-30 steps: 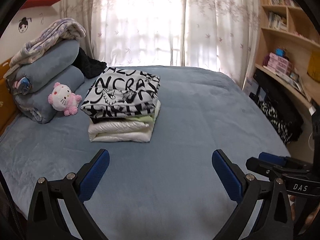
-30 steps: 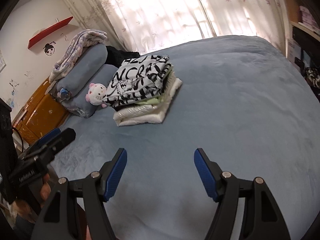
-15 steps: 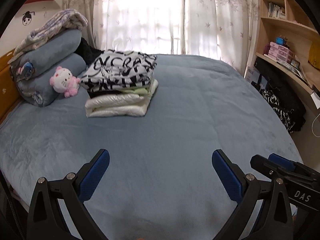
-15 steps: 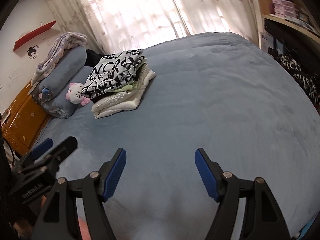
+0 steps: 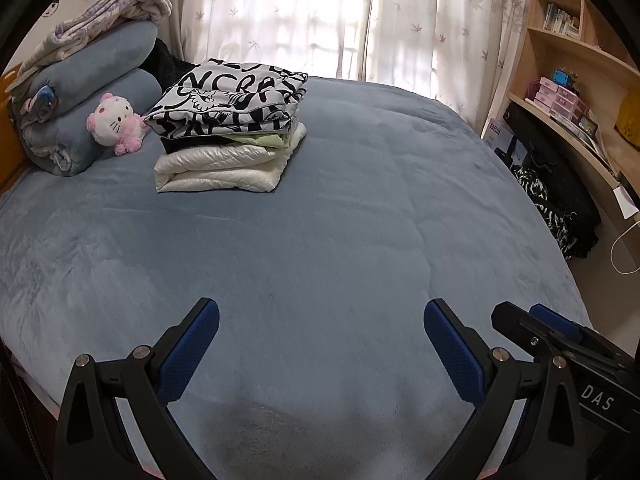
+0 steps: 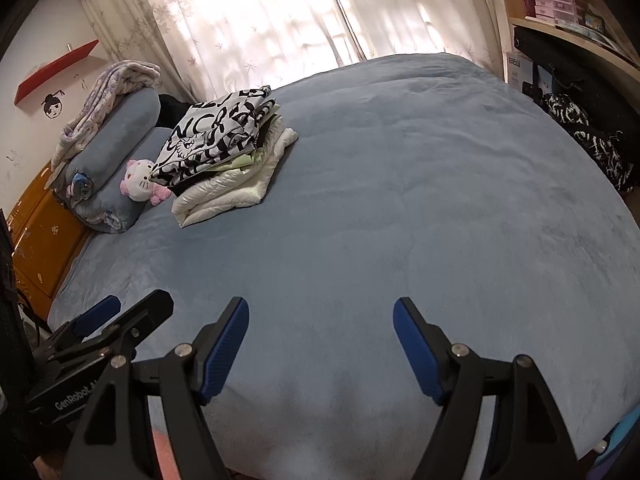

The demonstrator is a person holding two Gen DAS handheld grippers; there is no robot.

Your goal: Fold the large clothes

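A stack of folded clothes lies on the blue bed at the far left, with a black-and-white lettered garment on top and white padded ones beneath; it also shows in the right wrist view. My left gripper is open and empty over the bed's near edge, far from the stack. My right gripper is open and empty beside it. Each gripper shows at the edge of the other's view.
Rolled blue bedding and a pink-and-white plush cat sit left of the stack. Curtains hang behind the bed. Shelves and dark clothes stand at the right. An orange cabinet stands at the left.
Both grippers have drawn back towards the near edge of the bed, so the stack looks farther away. Both stay open and empty.
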